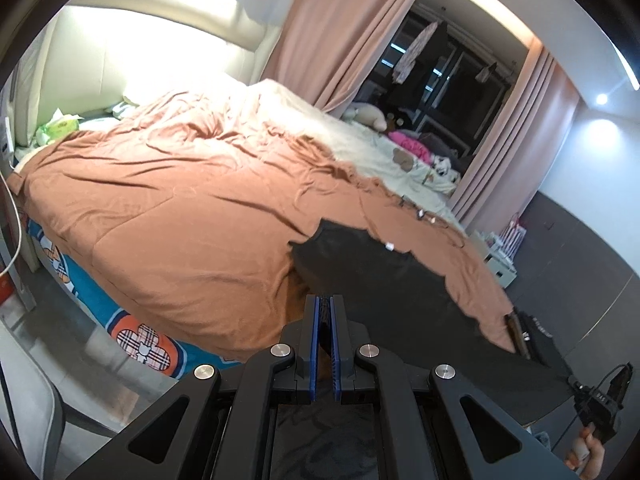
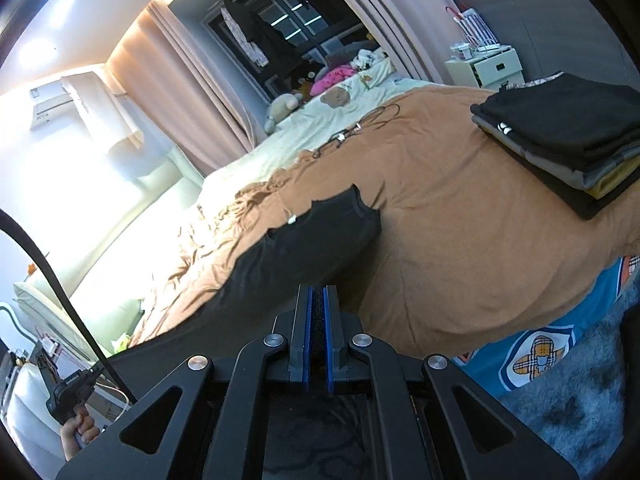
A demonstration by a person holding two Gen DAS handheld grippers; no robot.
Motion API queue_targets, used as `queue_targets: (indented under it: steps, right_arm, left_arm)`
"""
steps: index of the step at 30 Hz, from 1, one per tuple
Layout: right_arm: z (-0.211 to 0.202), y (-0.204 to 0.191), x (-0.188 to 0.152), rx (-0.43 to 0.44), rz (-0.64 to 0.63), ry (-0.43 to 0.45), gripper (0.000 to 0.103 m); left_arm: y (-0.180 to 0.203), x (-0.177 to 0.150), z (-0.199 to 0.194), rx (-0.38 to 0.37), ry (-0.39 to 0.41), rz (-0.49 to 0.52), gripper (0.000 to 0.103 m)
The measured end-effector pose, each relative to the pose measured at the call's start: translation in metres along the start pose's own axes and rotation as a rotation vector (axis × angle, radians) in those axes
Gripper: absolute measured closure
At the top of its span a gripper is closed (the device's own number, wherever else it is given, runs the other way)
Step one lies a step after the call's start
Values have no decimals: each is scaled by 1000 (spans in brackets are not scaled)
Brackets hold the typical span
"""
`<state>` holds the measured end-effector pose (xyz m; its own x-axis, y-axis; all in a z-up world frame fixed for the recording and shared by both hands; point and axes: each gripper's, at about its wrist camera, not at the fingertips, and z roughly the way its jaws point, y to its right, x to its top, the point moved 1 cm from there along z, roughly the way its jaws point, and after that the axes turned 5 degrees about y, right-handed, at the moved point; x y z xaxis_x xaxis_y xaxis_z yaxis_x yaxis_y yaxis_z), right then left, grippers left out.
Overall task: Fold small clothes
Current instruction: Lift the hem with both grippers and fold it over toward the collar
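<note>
The black garment [image 1: 372, 276] is stretched between the two tongs above the bed [image 1: 168, 208], near its foot edge, long axis running from one clamp to the other, its notched far edge toward the window. The left tongs [image 1: 325, 308] and right tongs [image 2: 319, 300] are each clamped on its cloth. Only the right wrist view shows the folded stack [image 2: 568, 140] at the bed's corner.

Premises: a home bedroom. Evidence: wide bed under a rumpled rust-brown quilt [image 1: 180, 208], pink floor-length curtains [image 1: 340, 36] at a dark window, beige plush toy [image 2: 282, 106] at the far side.
</note>
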<state>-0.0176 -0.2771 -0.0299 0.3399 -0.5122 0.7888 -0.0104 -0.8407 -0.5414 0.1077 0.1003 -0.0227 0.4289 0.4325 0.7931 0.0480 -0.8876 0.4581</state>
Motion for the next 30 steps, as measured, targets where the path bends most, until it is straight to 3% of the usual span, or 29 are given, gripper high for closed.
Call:
queue_targets:
  steps: [13, 22, 30]
  right_arm:
    - [-38, 6, -16, 43, -51, 51, 101]
    - [-23, 17, -21, 40, -36, 33, 101]
    - [1, 11, 4, 25, -24, 25, 101]
  left_arm:
    - [5, -6, -64, -39, 102, 6, 98]
    - [-7, -12, -53, -27, 78, -15, 98]
    - [-1, 4, -29, -3, 74, -13, 98]
